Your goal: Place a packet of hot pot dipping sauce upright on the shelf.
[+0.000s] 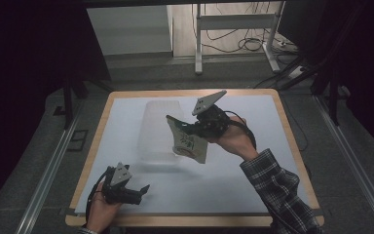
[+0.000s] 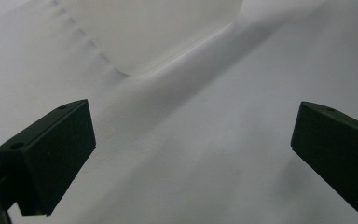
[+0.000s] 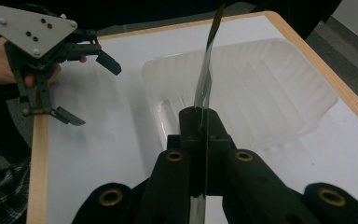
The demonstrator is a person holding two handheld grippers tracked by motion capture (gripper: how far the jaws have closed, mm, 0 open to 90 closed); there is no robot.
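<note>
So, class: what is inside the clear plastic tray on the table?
Nothing shows inside the clear tray; its ribbed floor is bare. The right gripper holds a flat packet above it, hiding part of its near edge in the high view.

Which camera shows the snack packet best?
The high view: the packet hangs face-on from the right gripper, print visible. The right gripper view shows it edge-on, a thin strip. The left gripper view gives table and tray.

Packet (image 1: 191, 145) green/cream w/ dark print. Tray (image 1: 157, 131) translucent white; tabletop (image 1: 253, 170) white w/ tan wood edge. Sleeve (image 1: 277, 187) dark plaid, grippers (image 1: 144, 189) black
</note>
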